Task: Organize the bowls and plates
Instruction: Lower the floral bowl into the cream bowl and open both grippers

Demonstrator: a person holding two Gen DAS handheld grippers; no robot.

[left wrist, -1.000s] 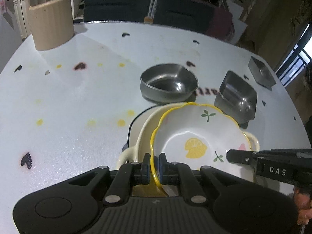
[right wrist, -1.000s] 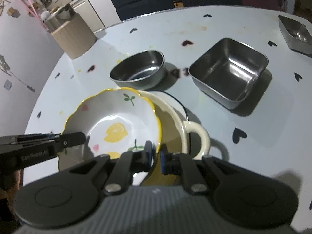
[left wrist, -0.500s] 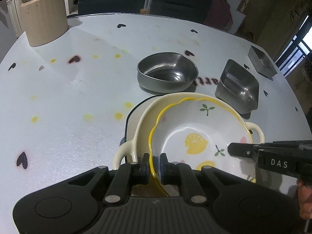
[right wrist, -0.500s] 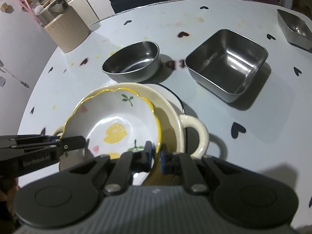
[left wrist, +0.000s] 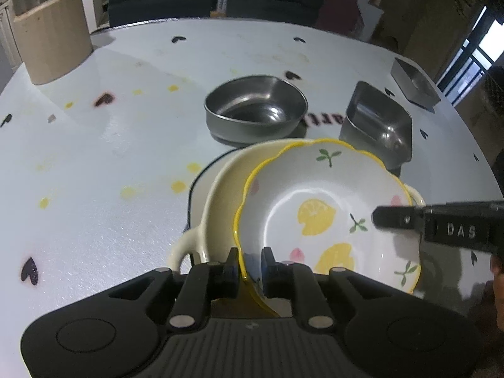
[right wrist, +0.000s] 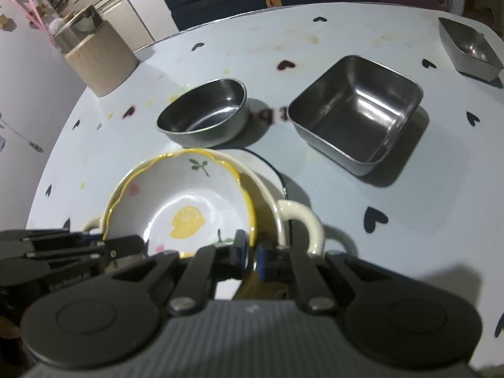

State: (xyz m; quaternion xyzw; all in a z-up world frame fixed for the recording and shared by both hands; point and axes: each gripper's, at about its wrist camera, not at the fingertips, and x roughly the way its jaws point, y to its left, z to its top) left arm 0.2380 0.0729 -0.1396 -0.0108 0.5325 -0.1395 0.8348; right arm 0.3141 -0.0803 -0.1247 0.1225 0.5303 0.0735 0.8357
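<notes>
A white lemon-print bowl with a yellow scalloped rim point(left wrist: 324, 208) point(right wrist: 182, 208) rests inside a cream two-handled dish point(left wrist: 220, 189) point(right wrist: 299, 220), which sits on a plate with a dark rim point(left wrist: 197, 182). My left gripper point(left wrist: 249, 263) straddles the bowl's near rim with a small gap at the pads. My right gripper point(right wrist: 251, 252) is shut on the bowl's opposite rim and shows in the left wrist view point(left wrist: 397, 219).
A round steel bowl point(left wrist: 255, 107) point(right wrist: 204, 111) and a square steel bowl point(left wrist: 376, 123) point(right wrist: 356, 119) stand behind the stack. A smaller steel tray point(left wrist: 414, 80) point(right wrist: 469, 48) sits far right. A beige canister point(left wrist: 50, 37) point(right wrist: 100, 56) stands far left.
The lemon bowl has come down into the cream dish and both grippers came closer to the table. The left fingers have parted slightly around the rim.
</notes>
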